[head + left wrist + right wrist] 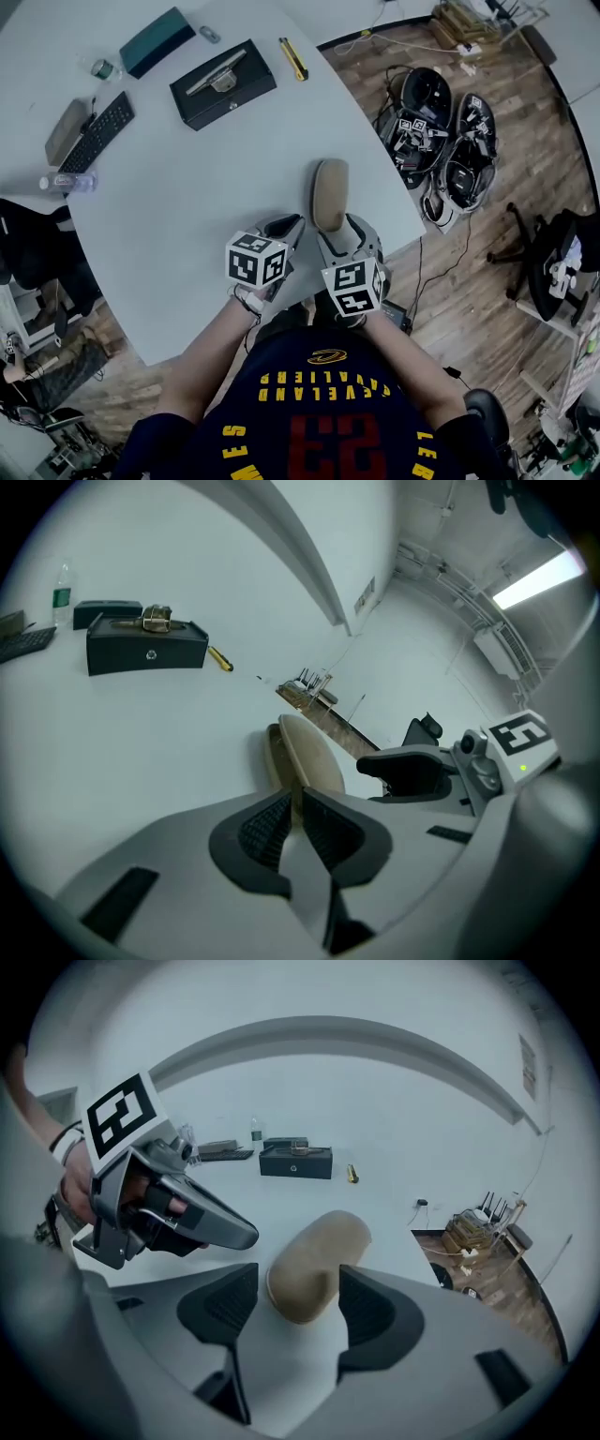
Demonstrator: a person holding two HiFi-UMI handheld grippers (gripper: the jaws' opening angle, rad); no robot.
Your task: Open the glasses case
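A tan oval glasses case lies shut on the white table, near its right edge. My right gripper is open, its jaws standing either side of the case's near end, and its pads stay clear of the case. My left gripper is just left of that end with its jaws together and nothing between them. In the left gripper view the case lies right past the shut fingertips. In the right gripper view the left gripper points at the case's left side without touching it.
At the table's far side stand a black box with a metal piece on it, a teal case, a yellow cutter, a keyboard and a bottle. The table edge runs just right of the case, with bags on the floor beyond it.
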